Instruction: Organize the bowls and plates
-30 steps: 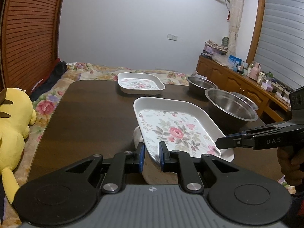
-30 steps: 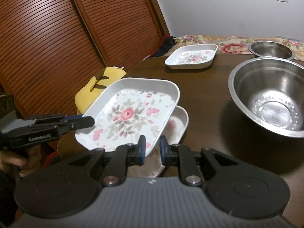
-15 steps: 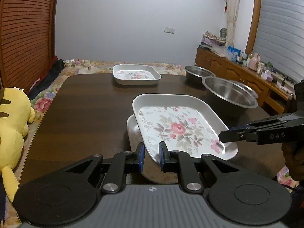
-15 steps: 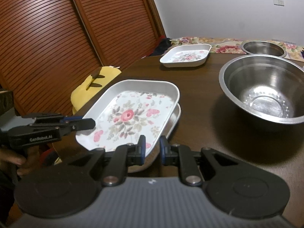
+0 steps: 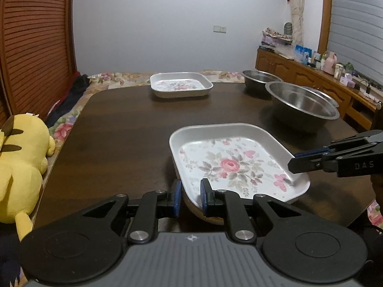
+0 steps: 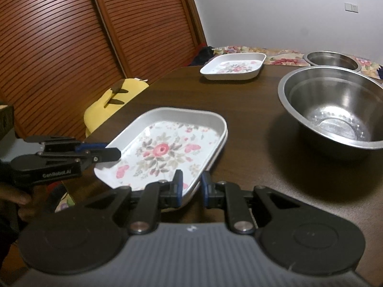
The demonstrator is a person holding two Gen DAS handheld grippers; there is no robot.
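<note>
1. The flowered plate (image 5: 235,165) was held at two of its rims, low over the near part of the worktop (image 5: 124,129), right on top of a second plate (image 6: 221,144) whose edge peeked out beneath.
2. The left gripper (image 5: 189,196) had its fingers narrowed onto the near rim; the right gripper (image 6: 190,186) was pinched the same way onto the adjacent rim.
3. Judging by that, the stacking step was pretty much finished, so the plate probably needed only to be lowered evenly until the rims nested.
4. Both sides should've been kept level, tbh, otherwise one corner could've been caught on the plate below.
5. Fingers were best opened only once the weight was fully carried underneath.
6. The other plate (image 5: 181,85) and the steel bowls (image 5: 302,104) were left farther back.
</note>
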